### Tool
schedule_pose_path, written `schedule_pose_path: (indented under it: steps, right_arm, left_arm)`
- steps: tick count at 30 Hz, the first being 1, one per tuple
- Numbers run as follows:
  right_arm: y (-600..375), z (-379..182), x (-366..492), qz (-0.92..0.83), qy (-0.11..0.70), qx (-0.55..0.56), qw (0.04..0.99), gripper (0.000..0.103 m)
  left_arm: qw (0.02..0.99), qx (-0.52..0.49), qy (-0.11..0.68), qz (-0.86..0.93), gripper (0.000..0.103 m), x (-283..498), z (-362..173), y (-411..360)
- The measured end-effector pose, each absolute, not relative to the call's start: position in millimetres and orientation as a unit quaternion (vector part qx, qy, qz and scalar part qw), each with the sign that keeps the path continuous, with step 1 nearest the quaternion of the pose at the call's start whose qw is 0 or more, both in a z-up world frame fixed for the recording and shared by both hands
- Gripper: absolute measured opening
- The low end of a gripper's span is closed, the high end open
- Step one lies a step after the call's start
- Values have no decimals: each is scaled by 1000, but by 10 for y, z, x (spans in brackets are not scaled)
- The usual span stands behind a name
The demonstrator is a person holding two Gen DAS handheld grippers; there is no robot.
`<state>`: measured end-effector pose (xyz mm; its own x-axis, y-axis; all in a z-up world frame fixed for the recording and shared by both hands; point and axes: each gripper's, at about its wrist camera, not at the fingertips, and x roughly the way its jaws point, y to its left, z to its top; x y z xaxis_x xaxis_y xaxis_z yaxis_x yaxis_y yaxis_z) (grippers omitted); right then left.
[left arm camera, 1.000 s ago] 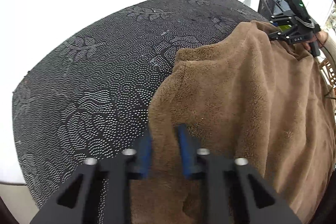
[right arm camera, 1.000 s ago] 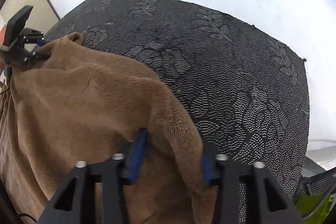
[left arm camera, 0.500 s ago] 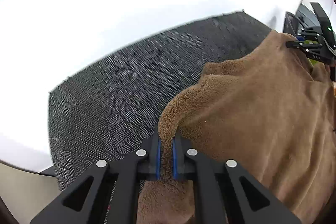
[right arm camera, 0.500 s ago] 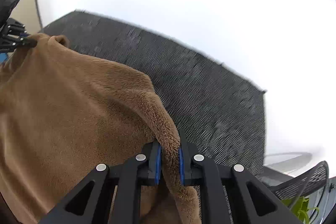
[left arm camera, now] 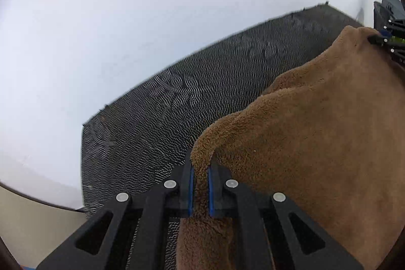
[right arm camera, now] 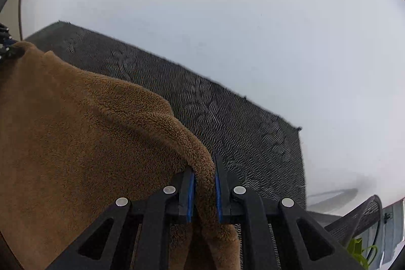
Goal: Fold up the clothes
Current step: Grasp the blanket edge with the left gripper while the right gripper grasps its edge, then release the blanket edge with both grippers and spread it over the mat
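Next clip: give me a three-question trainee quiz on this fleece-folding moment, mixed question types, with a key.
1. True or false: the left gripper is shut on the brown fleece.
2. The right gripper holds: A) a fold of the fleece, B) the black patterned cloth, C) nothing.
3. Fill in: the fleece hangs between the two grippers above the black patterned ____.

Key
1. True: fleece is pinched between its blue pads.
2. A.
3. cloth.
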<state>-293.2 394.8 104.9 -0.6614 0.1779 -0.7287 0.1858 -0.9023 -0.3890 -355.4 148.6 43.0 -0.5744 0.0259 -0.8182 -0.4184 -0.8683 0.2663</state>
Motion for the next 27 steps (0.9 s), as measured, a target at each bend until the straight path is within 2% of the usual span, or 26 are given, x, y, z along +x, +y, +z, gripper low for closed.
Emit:
schedule_pose_path:
  steps: [7,10,11,13,14,15,16,17,19,27]
  right_arm:
    - [3986,750,-3031,-872,210,442,13,14]
    - [4018,727,-3050,-873,201,445,14,14]
    - [4035,726,-3046,-874,196,445,15,18]
    - [4089,723,-3046,-876,192,443,8,28]
    - [4123,722,-3047,-877,192,441,1,44]
    - [4162,725,-3049,-878,190,440,-7,70]
    - [4220,746,-3051,-877,179,445,-18,82]
    - [4288,777,-3052,-877,159,452,-18,87]
    - [4429,898,-3007,-885,112,451,-14,87]
    - [4513,1516,-2734,-909,27,416,-8,88]
  left_arm:
    - [123,-443,248,853,11,-3568,175,1502]
    - [116,-432,256,857,16,-3534,150,1496]
    - [113,-428,256,859,19,-3522,143,1488]
    - [103,-424,264,860,26,-3513,155,1462]
    - [99,-422,268,861,35,-3509,162,1449]
    - [94,-420,272,861,42,-3505,168,1436]
    - [89,-418,275,861,56,-3501,175,1423]
    - [84,-427,270,859,70,-3528,207,1377]
    - [80,-447,245,857,82,-3579,300,1234]
    - [54,-445,132,884,84,-3449,843,944]
